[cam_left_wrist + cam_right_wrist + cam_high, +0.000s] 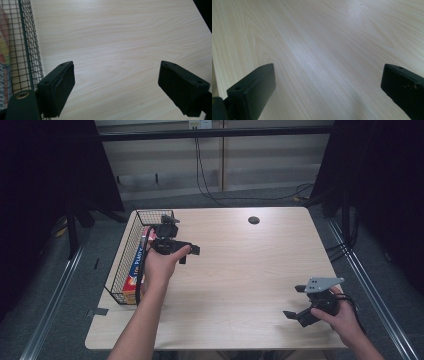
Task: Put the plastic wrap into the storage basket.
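Note:
A black wire basket (pixel 121 270) stands along the table's left edge with a colourful printed box (pixel 137 268) lying in it. My left gripper (pixel 190 254) hovers just right of the basket, held in a hand, its jaws open with nothing between them. In the left gripper view the left gripper (pixel 117 67) frames bare wood, with the basket's mesh (pixel 25 50) and the box (pixel 4 75) at the left edge. My right gripper (pixel 295 301) rests near the table's front right corner, open and empty. The right gripper view has the right gripper (pixel 328 70) spread wide over bare tabletop.
The light wooden table (pixel 240 270) has a round dark cable hole (pixel 254 220) near its far edge. Black curtains hang at both sides, and cables run across the floor behind the table.

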A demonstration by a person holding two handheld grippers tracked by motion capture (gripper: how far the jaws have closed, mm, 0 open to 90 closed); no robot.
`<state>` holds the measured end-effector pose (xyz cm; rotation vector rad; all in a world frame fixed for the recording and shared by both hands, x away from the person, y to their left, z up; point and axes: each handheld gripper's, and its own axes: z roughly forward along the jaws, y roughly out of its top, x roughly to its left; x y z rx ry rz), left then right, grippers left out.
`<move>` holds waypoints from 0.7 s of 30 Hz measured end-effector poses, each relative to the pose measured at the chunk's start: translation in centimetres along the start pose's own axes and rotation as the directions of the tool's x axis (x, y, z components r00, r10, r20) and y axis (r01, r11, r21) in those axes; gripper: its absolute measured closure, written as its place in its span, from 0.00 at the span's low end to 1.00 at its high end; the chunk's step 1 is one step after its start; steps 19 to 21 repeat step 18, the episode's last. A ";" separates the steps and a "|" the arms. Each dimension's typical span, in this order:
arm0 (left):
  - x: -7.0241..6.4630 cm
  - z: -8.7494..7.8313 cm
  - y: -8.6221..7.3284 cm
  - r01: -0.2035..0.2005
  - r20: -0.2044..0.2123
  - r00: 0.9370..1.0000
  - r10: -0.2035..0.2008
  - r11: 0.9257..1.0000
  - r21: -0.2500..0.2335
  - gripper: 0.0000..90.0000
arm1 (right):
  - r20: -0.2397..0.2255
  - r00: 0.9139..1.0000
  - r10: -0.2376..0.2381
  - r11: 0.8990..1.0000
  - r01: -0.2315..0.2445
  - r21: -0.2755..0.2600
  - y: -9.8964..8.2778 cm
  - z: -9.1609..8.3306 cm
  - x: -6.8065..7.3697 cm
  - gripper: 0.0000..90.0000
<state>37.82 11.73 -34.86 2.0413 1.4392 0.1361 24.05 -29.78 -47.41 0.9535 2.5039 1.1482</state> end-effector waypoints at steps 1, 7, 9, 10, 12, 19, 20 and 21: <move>-0.2 0.2 -0.2 -0.003 0.008 1.000 0.003 1.000 -0.003 0.15 | 0.001 1.000 -0.001 1.000 0.001 0.001 0.0 0.0 0.0 0.00; -1.2 1.2 -0.9 -0.045 0.011 0.999 0.045 0.999 0.008 0.15 | 0.000 1.000 0.001 1.000 -0.001 0.006 0.0 0.0 0.0 0.00; -1.5 1.5 -1.2 -0.053 0.011 0.999 0.053 0.999 0.009 0.15 | 0.005 1.000 -0.003 1.000 0.003 0.002 0.0 0.0 0.0 0.00; -1.6 1.7 -1.3 -0.058 0.016 0.998 0.058 0.998 0.008 0.15 | 0.005 1.000 -0.002 1.000 0.002 0.002 0.0 0.0 0.0 0.00; -2.0 1.9 -1.7 -0.069 0.028 0.997 0.069 0.998 0.000 0.15 | 0.007 1.000 -0.004 1.000 0.004 0.003 0.0 0.0 0.0 0.00; -3.1 3.5 -3.4 -0.106 0.051 0.993 0.107 0.994 -0.010 0.13 | 0.017 1.000 -0.001 1.000 0.001 0.008 -0.1 0.1 0.0 0.00; -3.1 3.5 -3.4 -0.106 0.051 0.993 0.107 0.994 -0.010 0.13 | 0.017 1.000 -0.001 1.000 0.001 0.008 -0.1 0.1 0.0 0.00; -3.1 3.5 -3.4 -0.106 0.051 0.993 0.107 0.994 -0.010 0.13 | 0.017 1.000 -0.001 1.000 0.001 0.008 -0.1 0.1 0.0 0.00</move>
